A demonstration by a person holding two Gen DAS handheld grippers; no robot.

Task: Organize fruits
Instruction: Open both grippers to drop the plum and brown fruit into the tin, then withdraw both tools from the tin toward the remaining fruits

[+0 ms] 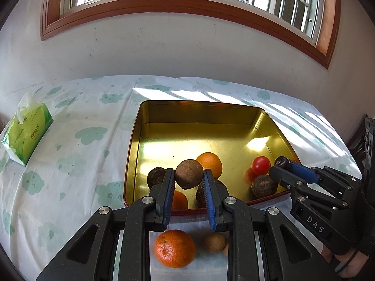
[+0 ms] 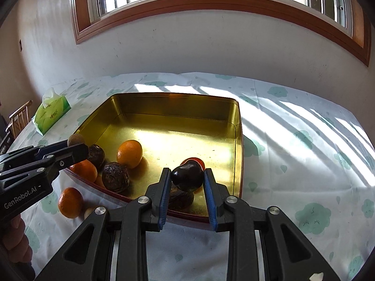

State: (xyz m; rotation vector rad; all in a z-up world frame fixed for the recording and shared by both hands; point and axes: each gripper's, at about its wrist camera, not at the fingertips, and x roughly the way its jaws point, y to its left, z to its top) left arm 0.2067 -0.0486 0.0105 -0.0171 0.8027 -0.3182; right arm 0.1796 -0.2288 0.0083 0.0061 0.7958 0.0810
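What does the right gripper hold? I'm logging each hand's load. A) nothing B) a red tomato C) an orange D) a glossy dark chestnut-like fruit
D: the right gripper is shut on a glossy dark fruit above the gold tin.

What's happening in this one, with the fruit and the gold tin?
A person is sorting fruit into a gold tin with two handheld claws. The left claw is shut on a round brown fruit; the right claw is shut on a dark glossy fruit. Both hang above the tin's near edge. One orange lies outside on the tablecloth.
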